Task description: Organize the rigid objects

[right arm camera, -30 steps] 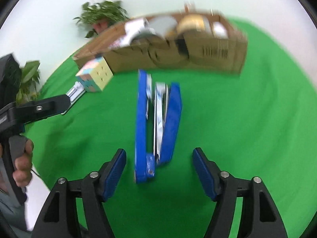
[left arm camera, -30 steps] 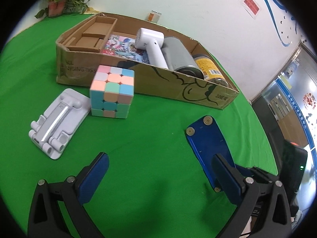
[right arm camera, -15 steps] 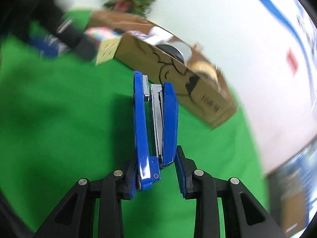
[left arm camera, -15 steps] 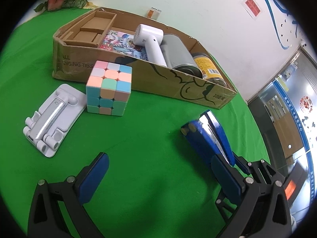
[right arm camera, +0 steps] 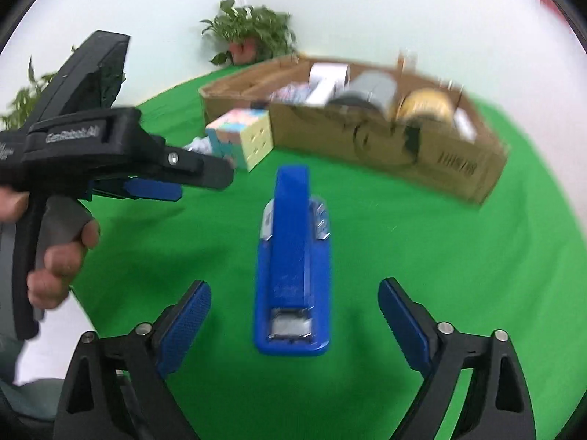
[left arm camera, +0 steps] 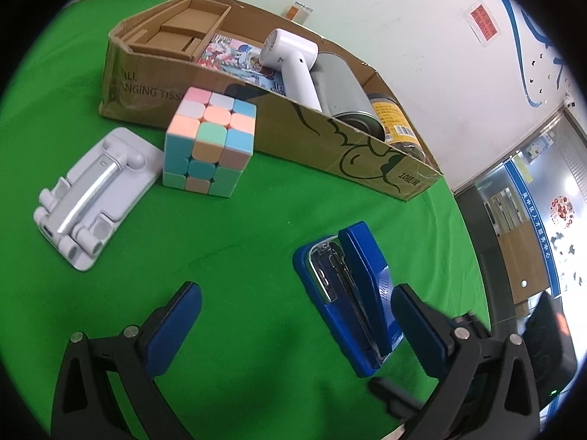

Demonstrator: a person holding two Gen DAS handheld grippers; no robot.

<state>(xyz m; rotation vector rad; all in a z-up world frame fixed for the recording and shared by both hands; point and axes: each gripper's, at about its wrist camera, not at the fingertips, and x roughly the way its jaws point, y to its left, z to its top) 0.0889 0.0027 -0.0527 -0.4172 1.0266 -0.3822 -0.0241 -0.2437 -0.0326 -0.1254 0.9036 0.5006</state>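
A blue stapler [right arm camera: 293,256] rests on its base on the green table [right arm camera: 422,256], top side up. My right gripper [right arm camera: 293,293] is just behind it, jaws opening wide, and neither pad touches it. In the left wrist view the stapler [left arm camera: 348,293] lies beside the right finger of my left gripper [left arm camera: 297,315], which is open and empty. A pastel puzzle cube [left arm camera: 209,146] and a white folding phone stand [left arm camera: 95,198] sit in front of the cardboard box [left arm camera: 293,135].
The box holds a white handheld device [left arm camera: 293,58], a grey can [left arm camera: 345,91], a yellow-labelled jar [left arm camera: 396,124], a picture book [left arm camera: 234,55] and a cardboard insert. A hand [right arm camera: 55,256] holds the left gripper [right arm camera: 205,179] at left. A potted plant [right arm camera: 253,36] stands behind.
The right gripper shut on the stapler lying on its side, rolled it onto its base, then let go and drew back. The left gripper barely moved.
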